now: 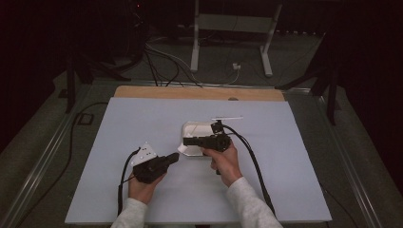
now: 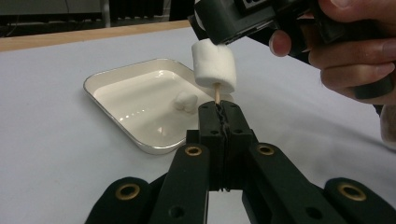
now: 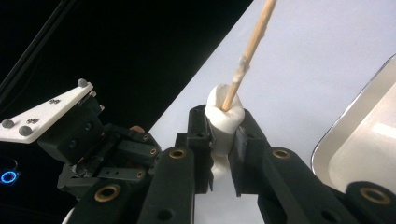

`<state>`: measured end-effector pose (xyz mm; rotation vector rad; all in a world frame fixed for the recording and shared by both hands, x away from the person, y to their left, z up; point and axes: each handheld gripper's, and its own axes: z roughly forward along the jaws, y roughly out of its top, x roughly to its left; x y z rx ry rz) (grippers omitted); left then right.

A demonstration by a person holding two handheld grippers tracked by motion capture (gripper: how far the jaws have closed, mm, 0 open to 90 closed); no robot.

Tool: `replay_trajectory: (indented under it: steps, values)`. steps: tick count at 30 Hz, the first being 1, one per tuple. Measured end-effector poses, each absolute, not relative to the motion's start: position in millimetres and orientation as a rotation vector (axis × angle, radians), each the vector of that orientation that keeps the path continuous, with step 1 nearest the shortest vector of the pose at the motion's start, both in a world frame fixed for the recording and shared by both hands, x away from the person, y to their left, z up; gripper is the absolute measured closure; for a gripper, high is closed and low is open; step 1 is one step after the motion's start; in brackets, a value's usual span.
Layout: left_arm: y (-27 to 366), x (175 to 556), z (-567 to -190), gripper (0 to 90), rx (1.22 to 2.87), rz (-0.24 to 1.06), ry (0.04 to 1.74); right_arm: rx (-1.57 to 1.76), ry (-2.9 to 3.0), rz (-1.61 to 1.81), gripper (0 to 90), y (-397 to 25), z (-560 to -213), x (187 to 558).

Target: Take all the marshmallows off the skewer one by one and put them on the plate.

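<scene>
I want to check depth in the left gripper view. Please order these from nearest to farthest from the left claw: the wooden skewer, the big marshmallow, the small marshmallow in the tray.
1. Thin wooden skewer: clamped in the left claw.
2. Big white marshmallow: on the skewer, just above.
3. Small white marshmallow: farther left, inside the cream metal tray.

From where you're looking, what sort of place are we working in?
Probably a lab or recording bench, not a kitchen: a table under a plain pale sheet, loose cables across the floor, a bare metal stand behind, and dark surroundings.
</scene>
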<state>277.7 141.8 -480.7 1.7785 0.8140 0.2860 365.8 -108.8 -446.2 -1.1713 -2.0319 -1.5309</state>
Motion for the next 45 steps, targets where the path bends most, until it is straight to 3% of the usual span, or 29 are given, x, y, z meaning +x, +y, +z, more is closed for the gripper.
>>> replay_trajectory:
  steps: [45]
  values:
    - [147.9, 275.5, -483.9, 90.0, 1.822, 0.290, 0.772, -1.271, -1.944, -1.623, 80.1, -143.5, -428.0, 380.2]
